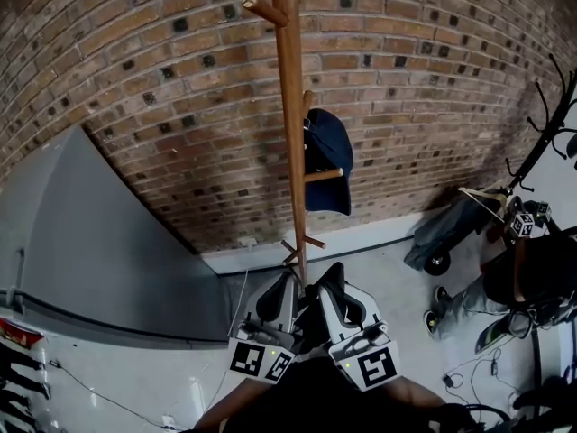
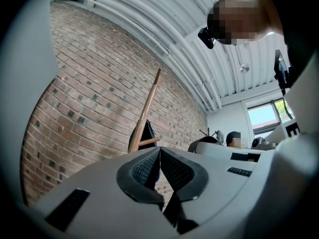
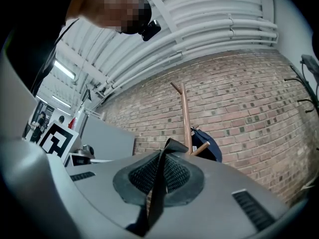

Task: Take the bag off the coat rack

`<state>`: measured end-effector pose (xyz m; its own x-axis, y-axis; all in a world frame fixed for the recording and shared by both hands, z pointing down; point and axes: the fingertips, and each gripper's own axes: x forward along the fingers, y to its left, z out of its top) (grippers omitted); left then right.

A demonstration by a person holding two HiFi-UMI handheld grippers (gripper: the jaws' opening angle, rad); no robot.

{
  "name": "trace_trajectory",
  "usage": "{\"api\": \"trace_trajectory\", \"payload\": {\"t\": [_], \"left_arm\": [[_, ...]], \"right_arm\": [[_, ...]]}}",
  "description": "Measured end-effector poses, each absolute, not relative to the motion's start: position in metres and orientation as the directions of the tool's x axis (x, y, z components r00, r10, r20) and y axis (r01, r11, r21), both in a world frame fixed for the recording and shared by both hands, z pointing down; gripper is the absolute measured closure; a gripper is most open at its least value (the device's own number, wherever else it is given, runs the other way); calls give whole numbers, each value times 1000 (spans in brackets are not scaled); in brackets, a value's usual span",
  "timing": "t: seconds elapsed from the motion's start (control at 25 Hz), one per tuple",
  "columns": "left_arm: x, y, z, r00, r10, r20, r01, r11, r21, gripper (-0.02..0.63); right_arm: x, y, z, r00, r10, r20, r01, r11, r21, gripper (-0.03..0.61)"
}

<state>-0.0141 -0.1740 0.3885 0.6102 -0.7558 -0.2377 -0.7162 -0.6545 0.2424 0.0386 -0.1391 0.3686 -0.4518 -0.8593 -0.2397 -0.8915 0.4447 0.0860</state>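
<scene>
Smooth wooden coat rack (image 1: 290,124) against a rough brick wall (image 1: 162,106)

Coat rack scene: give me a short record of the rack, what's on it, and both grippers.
rack: wooden pole, upright by the brick wall
on rack: navy cap on a peg
right gripper: shut on a black strap
left gripper: shut, close beside the right one

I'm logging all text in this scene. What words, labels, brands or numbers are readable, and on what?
None can be read.
The left cube and the right cube carry only black-and-white square patterns, no letters or numbers.
The dark blue cap on the rack shows no legible print.
</scene>
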Motion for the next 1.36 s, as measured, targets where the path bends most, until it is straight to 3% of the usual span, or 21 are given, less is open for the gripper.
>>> {"api": "trace_trajectory", "payload": {"t": [1.36], "left_arm": [[-13, -197, 401, 597, -766, -238, -708, -643, 292, 597]], "right_arm": [[48, -155, 376, -442, -876, -195, -897, 433, 89, 561]]}}
